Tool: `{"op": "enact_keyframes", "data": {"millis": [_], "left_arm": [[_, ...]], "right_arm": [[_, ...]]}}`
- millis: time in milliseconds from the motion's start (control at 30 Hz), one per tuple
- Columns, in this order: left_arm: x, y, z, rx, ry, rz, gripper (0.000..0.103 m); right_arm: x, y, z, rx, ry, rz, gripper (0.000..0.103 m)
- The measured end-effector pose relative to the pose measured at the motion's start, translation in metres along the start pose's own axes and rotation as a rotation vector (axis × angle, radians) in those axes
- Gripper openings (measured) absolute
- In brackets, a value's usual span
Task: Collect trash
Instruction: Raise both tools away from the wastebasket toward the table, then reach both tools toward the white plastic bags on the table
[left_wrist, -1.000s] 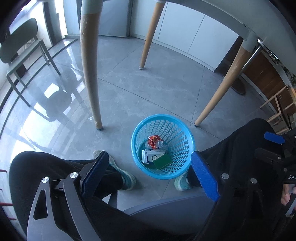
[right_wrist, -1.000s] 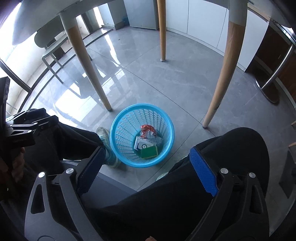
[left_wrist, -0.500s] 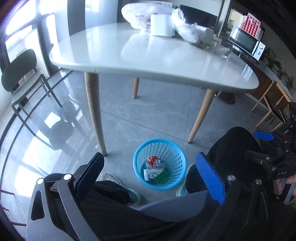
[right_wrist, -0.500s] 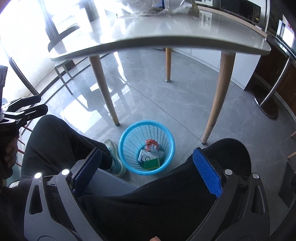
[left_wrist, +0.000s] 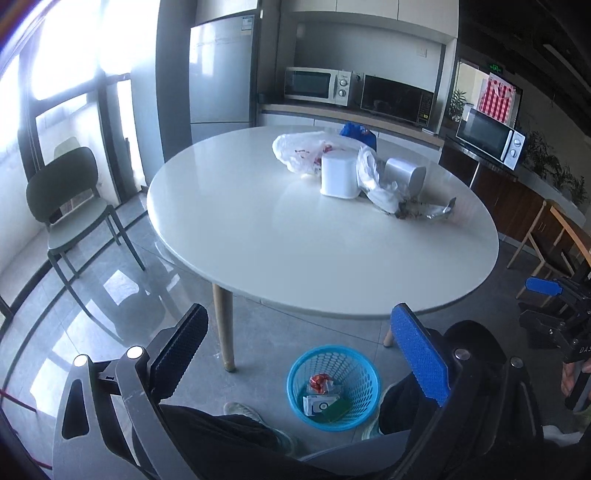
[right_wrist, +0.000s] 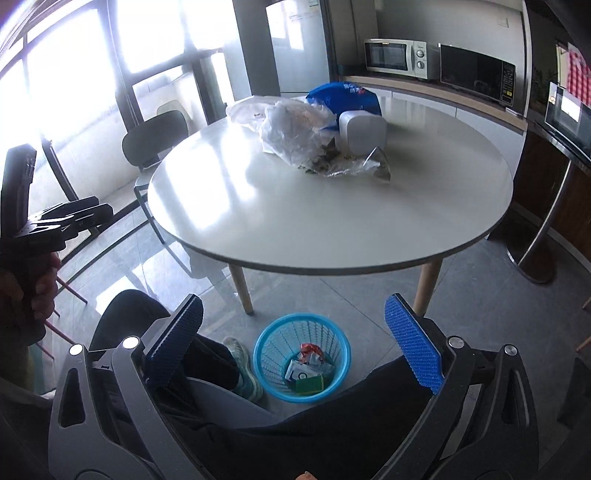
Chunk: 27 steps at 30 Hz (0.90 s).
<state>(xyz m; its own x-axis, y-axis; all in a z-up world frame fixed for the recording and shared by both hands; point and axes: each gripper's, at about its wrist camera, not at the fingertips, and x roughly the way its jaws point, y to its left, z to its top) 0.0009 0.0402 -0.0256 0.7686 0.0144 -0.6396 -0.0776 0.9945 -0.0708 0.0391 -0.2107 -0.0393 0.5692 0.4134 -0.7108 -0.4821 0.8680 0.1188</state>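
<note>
blue plastic: one perforated waste basket on the grey floor, low centre of both views, between our knees. it holds a red wrapper, a white carton and a green packet.

white laminate: one round table filling the middle of each frame. the trash not yet collected sits in the upper middle of its top: a clear plastic bag with red print, a second crumpled clear bag, a torn foil wrapper with crumbs, a blue bag behind the rest. two white tubs stand among them, one upright, one on its side; we cannot tell whether these count as trash.

black and blue: left gripper, jaws wide apart, nothing between them. they have just been opening the last of the way. right gripper, likewise wide and empty, likewise just opened. each shows at the edge of the other's view, held in a hand.

step in hand, as we judge it: between items, both tools free above the basket and facing the table.

next move, as we judge it: reach across to the far cluster. the foil wrapper lies nearest the right gripper. thin film wants a pinch on a raised fold, and loose crumbs may spill.
</note>
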Motion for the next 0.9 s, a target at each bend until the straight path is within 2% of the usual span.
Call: {"op": "enact_keyframes", "data": {"millis": [167, 567, 733, 900], "left_arm": [[0.002, 0.001, 0.023, 0.007, -0.04, 0.035, 0.097], [0.028, 0.005, 0.064, 0.037, -0.064, 0.093, 0.097], [0.044, 0.008, 0.076, 0.019, -0.062, 0.09, 0.097], [0.062, 0.01, 0.093, 0.018, -0.059, 0.083, 0.097]], "right_arm": [[-0.004, -0.008, 0.017, 0.013, -0.034, -0.014, 0.094], [0.012, -0.041, 0.056, 0.051, -0.062, -0.055, 0.094], [0.024, -0.037, 0.075, 0.03, -0.085, -0.018, 0.094], [0.044, -0.016, 0.097, -0.032, -0.085, 0.036, 0.094]]}}
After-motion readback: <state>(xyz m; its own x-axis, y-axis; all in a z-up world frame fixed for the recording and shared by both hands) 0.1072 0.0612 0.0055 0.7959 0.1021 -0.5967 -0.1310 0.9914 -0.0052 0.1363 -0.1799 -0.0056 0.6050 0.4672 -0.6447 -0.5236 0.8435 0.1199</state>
